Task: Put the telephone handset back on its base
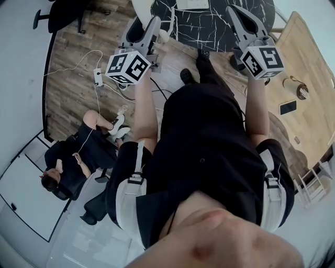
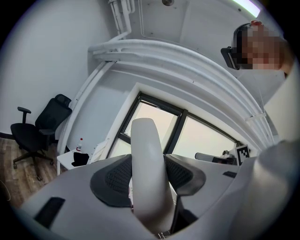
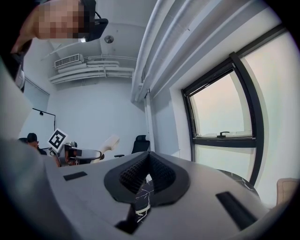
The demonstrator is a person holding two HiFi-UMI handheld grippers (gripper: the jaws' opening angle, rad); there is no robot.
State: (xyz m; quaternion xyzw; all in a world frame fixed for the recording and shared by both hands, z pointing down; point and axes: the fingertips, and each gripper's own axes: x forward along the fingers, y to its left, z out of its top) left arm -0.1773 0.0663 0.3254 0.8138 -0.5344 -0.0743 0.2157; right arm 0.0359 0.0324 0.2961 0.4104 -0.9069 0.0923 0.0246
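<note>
A: Starting with the room, what's underfoot and around?

B: A wood-plank floor [image 1: 68, 52] and white walls. A big dark-framed window [image 3: 225, 117] stands ahead of the right claw. In the head view a round black marble table [image 1: 209, 26] lies ahead of both claws. A pale wooden table [image 1: 306, 57] lies off to the right claw's right.

A: And the count?

B: Two claws, one handset, two tables. One office chair [image 2: 37, 131] stands by the wall, left of the left claw. One seated person [image 1: 73, 162] is on the floor side, left of that claw and behind it.

A: How do the claws stand?

B: The left claw [image 2: 149, 180] is clamped on the white handset [image 2: 146, 150], which stands upright between the pads, held clear of the table. The right claw [image 3: 148, 168] has its pads pressed together with nothing in them. Marble shows through the slit beneath.

A: The base?

B: A white thing [image 1: 191, 4] at the marble table's far edge might be it, but it is cut off at the picture's edge, so I can't tell.

A: Anything else, or anything in the way?

B: A dark mobile phone [image 1: 288, 107] lies flat on the wooden table. A power strip [image 1: 98, 76] with a white cord lies on the floor, left of the left claw. The handset itself blocks the middle of the left gripper view, and the holder's black-clad trunk fills the middle of the head view.
</note>
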